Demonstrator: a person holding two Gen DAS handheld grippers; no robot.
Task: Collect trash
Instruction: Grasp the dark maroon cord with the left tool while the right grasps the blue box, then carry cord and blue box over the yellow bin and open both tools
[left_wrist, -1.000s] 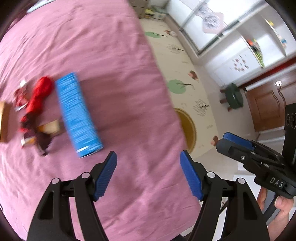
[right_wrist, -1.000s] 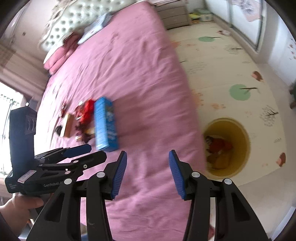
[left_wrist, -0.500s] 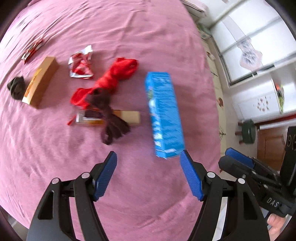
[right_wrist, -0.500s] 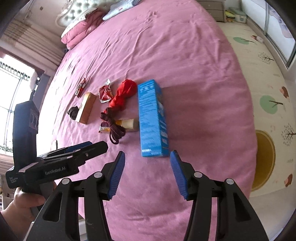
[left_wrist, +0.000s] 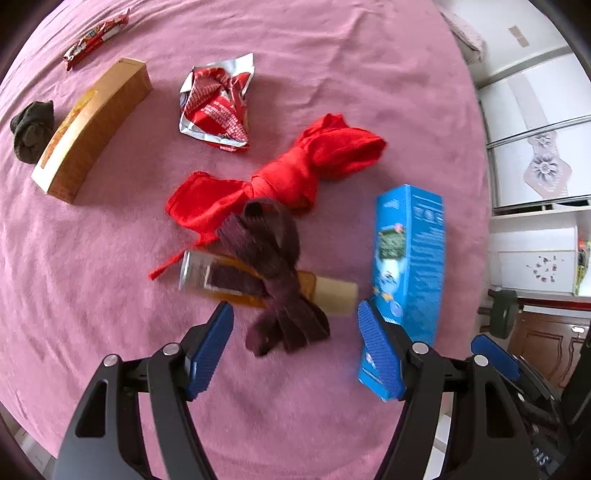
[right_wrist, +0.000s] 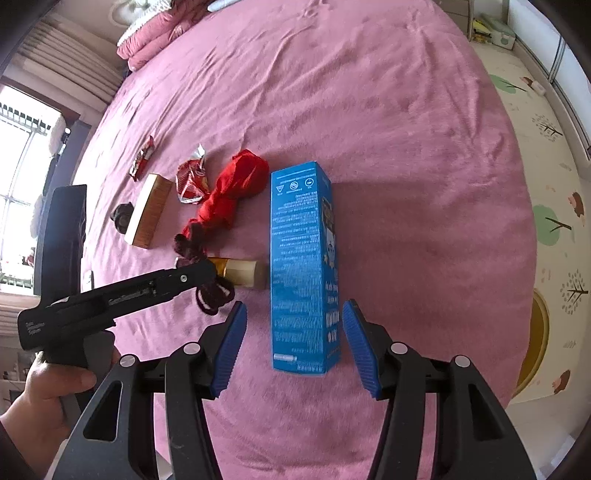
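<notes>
So the right gripper (right_wrist: 293, 341) is hanging just above the bedspread (right_wrist: 406, 147) with its jaws spread wide and nothing between the pads. The near end of the blue carton (right_wrist: 301, 266) is sitting right in that gap. The carton is lying flat and its long axis is running straight away from the gripper, basically in line with the fingers. So the pads are facing the two long side faces, one on each side. That's the relation I'd say the next move hinges on: the narrow width is across the jaws, so closing should catch it without any wrist twist. I can't tell whether the pads are low enough yet to bite the sides rather than skim the top.

The left gripper (left_wrist: 295, 343) is also open and empty, and it's aiming at the dark maroon fabric strip (left_wrist: 275, 273) draped over a clear packet with a cream end (left_wrist: 258, 282). In its view the blue carton (left_wrist: 408, 266) is lying off to the right, just past its right pad, so that hand is badly lined up for it. My read is the right hand is the one for the carton.

Further out: a red knotted cloth (left_wrist: 295, 177), a crumpled red-and-silver wrapper (left_wrist: 218, 107), a tan box (left_wrist: 92, 125), a dark bundle (left_wrist: 31, 129) and a small red snack packet (left_wrist: 96, 37). There's a yellow-rimmed bin (right_wrist: 532, 343) on the floor to the right of the bed, partly cut off by the bed edge, probably where the trash goes.
</notes>
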